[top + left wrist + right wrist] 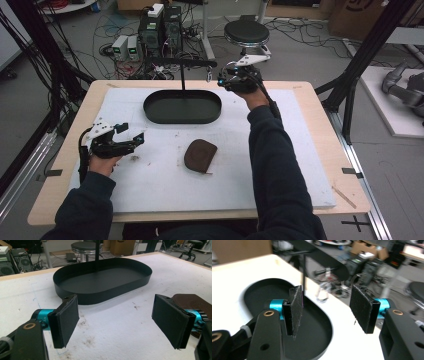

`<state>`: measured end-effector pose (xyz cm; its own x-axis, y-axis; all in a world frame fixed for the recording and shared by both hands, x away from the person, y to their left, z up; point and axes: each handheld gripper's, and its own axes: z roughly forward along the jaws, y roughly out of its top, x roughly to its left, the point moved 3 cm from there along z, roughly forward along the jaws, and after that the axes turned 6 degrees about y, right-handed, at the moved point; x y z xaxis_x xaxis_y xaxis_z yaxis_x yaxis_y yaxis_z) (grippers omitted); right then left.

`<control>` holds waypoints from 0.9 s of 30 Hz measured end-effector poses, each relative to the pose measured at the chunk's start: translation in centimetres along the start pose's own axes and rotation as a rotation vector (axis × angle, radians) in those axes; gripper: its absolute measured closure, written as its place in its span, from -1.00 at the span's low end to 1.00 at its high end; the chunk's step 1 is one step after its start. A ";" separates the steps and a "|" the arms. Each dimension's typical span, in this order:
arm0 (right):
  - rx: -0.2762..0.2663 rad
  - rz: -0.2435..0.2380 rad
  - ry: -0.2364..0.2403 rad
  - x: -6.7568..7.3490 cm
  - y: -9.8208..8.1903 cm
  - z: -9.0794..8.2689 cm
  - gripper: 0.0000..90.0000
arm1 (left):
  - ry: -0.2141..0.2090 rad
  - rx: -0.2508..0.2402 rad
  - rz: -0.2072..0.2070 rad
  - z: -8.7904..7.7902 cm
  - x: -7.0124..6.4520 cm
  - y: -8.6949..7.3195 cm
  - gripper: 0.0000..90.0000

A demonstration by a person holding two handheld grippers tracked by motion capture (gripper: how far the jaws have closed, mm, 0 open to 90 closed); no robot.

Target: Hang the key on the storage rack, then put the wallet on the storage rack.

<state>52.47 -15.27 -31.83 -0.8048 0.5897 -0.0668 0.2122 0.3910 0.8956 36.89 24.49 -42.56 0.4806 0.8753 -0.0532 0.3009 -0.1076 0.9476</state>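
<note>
- The right gripper's fingers [362,307] stand spread with nothing between them; past them hangs a small clear item [322,291], too blurred to identify.
- The left gripper's fingers [65,320] are spread wide, also empty, and sit low over the white mat [165,185].
- The brown pouch [200,155] lies on the mat near the middle of the table [65,150]; in the left gripper view it is half hidden behind the right-hand finger.
- The black oval tray [182,106] sits toward the far edge, with a thin post [183,75] rising from it.
- The right gripper [231,79] is held up at the far edge, just beside the tray's right end, arm stretched forward.
- The left gripper [131,134] rests near the left edge, pointing right toward the pouch.
</note>
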 end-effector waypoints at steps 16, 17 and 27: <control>-0.051 0.028 0.036 5.1 -8.1 -9.1 -0.59 | -0.010 -0.026 -0.009 -0.1 -0.1 0.2 -0.52; -0.044 0.037 0.017 5.0 -8.8 -9.3 -0.59 | -0.010 -0.026 -0.009 -0.1 -0.1 0.2 -0.52; 0.006 0.103 -0.021 5.2 -11.5 -9.3 -0.59 | -0.013 -0.020 -0.002 0.0 -0.5 0.2 -0.52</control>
<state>40.69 -23.27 -38.40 -0.7668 0.6417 0.0164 0.2968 0.3318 0.8954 36.77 24.03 -42.34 0.4907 0.8693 -0.0594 0.2855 -0.0960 0.9536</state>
